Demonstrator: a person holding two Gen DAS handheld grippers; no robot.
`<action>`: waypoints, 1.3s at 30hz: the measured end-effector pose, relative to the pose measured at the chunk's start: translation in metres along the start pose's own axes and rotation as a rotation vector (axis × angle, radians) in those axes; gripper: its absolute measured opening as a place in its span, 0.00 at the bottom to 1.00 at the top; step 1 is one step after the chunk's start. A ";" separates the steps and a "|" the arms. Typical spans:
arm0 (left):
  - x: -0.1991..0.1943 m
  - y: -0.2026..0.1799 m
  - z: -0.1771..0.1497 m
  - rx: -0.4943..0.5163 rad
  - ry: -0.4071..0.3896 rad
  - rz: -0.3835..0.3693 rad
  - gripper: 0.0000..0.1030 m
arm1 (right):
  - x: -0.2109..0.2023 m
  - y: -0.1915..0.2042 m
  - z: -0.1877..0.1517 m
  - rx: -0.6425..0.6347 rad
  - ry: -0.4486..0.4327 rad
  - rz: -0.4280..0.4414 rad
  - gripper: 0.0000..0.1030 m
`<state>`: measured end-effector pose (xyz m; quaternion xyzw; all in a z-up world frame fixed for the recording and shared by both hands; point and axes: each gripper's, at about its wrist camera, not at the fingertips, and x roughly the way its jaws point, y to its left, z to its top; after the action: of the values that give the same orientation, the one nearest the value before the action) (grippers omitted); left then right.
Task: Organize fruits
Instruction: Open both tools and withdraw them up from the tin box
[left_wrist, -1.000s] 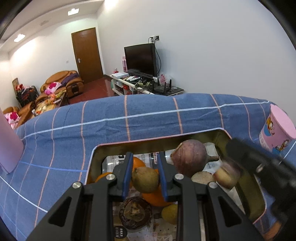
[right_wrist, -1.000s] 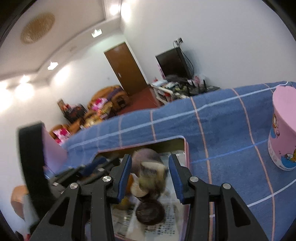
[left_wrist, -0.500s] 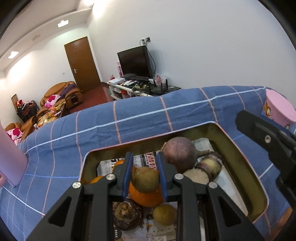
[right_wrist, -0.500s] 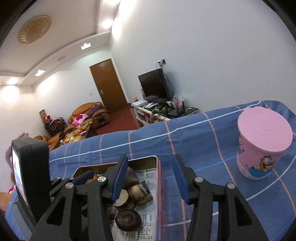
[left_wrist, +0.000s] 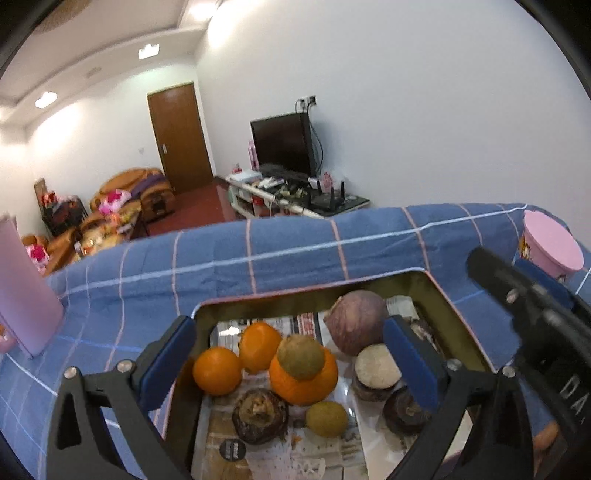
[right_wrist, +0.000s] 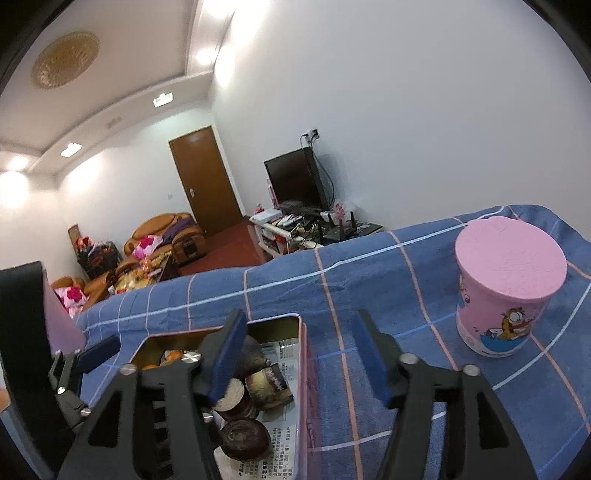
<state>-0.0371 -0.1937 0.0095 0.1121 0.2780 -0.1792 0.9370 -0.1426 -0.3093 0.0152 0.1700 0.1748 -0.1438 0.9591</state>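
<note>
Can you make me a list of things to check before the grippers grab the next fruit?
1. Left hand-held gripper empty: ok, its jaws are opening wide and press on nothing.
2. Brownish-green fruit settled: cannot tell, it sits on top of the big orange and may roll.
3. Right hand-held gripper empty: ok, its jaws are opening with nothing between them.
4. Grippers apart from each other: ok, the right one is off at the tin's right side.
5. Room left in the tin: ok, bare newspaper shows at the near end.
6. Pink cup upright: ok, standing on the blue cloth, apart from the tin.
</note>
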 end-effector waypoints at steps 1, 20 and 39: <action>0.001 0.003 -0.001 -0.010 0.008 0.008 1.00 | -0.003 0.000 0.000 0.000 -0.018 0.003 0.62; -0.010 0.039 -0.026 -0.105 -0.010 0.103 1.00 | -0.041 0.021 -0.009 -0.096 -0.164 -0.008 0.62; -0.071 0.051 -0.055 -0.111 -0.173 0.113 1.00 | -0.090 0.034 -0.030 -0.113 -0.221 -0.029 0.62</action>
<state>-0.0990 -0.1111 0.0101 0.0598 0.1990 -0.1197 0.9708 -0.2207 -0.2484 0.0330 0.0963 0.0782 -0.1653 0.9784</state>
